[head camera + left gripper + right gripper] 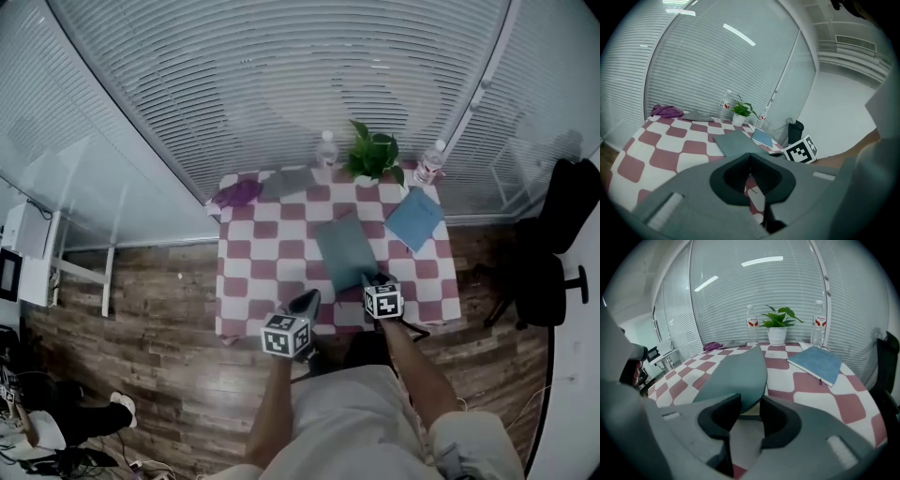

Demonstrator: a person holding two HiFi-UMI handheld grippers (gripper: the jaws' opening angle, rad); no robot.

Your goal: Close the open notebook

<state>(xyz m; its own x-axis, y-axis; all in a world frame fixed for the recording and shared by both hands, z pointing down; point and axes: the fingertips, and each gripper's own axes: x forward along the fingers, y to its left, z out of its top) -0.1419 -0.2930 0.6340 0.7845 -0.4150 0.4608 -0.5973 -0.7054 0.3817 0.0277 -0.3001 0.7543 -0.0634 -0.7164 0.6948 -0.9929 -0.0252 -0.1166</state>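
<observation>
A grey-green notebook [345,248] lies in the middle of the checkered table [246,281], its cover down over the pages and bowed up a little at the near edge [738,373]. My right gripper [377,279] is at that near edge. Its jaws [749,416] stand open, with the cover's near corner just ahead of the gap and neither pad touching it. My left gripper [307,302] hovers over the table's front edge, left of the notebook [736,143]. Its jaws [751,176] are shut and hold nothing.
A blue notebook [414,218] lies at the right of the table. Along the far edge stand a potted plant [373,155] and two water bottles [326,150], with a purple cloth [236,194] and a grey cloth [286,182] beside them. A black chair [562,244] is at the right.
</observation>
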